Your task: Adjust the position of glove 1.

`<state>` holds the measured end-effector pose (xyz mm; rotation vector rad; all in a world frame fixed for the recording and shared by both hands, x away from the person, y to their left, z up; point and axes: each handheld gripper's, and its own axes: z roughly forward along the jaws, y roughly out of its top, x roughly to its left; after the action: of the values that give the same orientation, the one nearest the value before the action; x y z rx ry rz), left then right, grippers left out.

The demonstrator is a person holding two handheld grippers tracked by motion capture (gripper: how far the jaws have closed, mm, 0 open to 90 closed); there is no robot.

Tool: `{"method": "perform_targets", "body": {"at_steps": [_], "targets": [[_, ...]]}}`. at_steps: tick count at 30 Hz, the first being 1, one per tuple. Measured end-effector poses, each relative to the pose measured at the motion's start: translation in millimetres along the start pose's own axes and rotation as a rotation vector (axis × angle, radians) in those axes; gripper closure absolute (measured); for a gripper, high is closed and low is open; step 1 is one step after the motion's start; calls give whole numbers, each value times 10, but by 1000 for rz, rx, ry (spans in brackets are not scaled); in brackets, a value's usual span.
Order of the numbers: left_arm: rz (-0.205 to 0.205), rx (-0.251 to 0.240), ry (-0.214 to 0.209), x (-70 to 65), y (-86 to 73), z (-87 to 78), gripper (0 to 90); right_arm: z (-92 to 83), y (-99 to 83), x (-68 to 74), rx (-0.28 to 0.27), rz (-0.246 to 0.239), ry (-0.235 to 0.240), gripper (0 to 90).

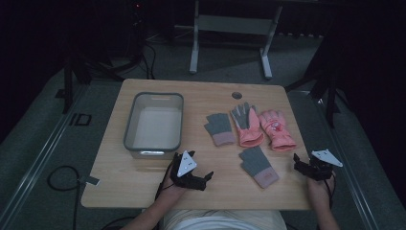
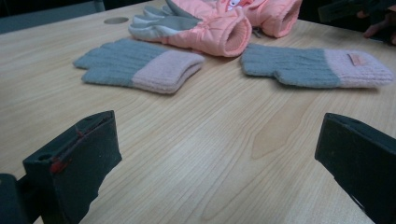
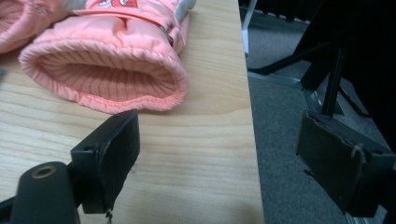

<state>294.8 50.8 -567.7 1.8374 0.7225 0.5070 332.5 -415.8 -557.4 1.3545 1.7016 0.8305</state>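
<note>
Across a pale wooden table (image 1: 143, 182) in a dark room, lay nearest the right gripper (image 3: 212, 154), jaws apart and empty: a pink ski glove (image 3: 107, 60) just ahead, cuff toward it, long axis running away; left gripper (image 2: 212, 158) likewise agape, farther.

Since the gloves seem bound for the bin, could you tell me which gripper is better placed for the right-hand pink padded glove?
Probably the right gripper: open beside that pink padded glove, cuff facing it.
</note>
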Motion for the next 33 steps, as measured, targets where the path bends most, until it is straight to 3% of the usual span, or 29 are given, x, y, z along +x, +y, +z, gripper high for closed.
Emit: {"method": "perform_targets", "body": {"at_steps": [6,11,16,19,24,26,33], "targets": [[1,-10,-3,-1,-4,-6,0,11,5,1,16,2,-10,137],[32,-21,27,-41,-11,-23,14,17,7,2,21,-2,-6,137],[58,-19,20,-84,-10,-22,14,24,10,-9,32,15,-4,137],[46,-21,33,-90,-11,-25,15,30,15,-8,37,15,-10,135],[21,-36,15,-69,-19,-42,14,40,25,-12,43,19,-3,133],[24,-45,33,-85,-25,-53,14,33,49,-16,48,35,3,133],[-14,-34,31,-58,-21,-49,14,-9,155,-5,79,34,2,133]]}}
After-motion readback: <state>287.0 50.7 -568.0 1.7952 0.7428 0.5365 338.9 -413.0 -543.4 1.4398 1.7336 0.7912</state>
